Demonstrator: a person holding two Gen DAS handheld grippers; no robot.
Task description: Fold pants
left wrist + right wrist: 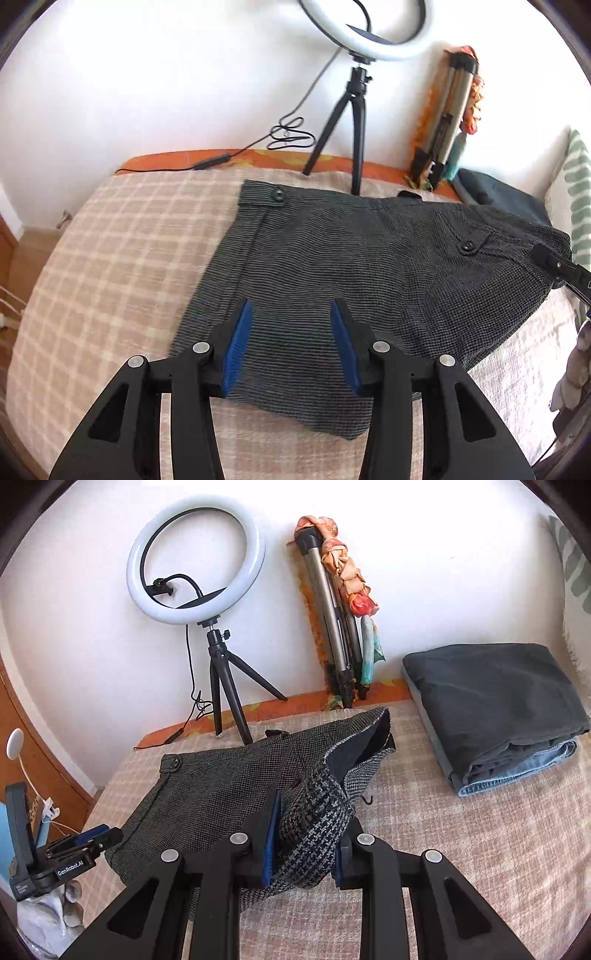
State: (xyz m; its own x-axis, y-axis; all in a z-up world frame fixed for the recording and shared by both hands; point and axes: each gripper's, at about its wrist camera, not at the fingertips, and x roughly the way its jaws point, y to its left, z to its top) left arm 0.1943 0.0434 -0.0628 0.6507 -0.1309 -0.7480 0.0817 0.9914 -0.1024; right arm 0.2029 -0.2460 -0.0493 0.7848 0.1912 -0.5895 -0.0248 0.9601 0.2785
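Note:
Dark grey checked pants (351,266) lie folded on a bed with a beige plaid cover (110,258). My left gripper (291,314) is open, its blue pads hovering over the near edge of the pants, holding nothing. In the right wrist view the pants (221,786) lie at centre left. My right gripper (310,823) is shut on the bunched right end of the pants and holds it lifted, showing the lighter inside weave. The left gripper also shows at the left edge of the right wrist view (96,836).
A ring light on a black tripod (225,686) stands at the bed's far edge by the wall. A folded tripod wrapped in a scarf (340,627) leans on the wall. A stack of folded dark and blue jeans (498,709) lies at the right.

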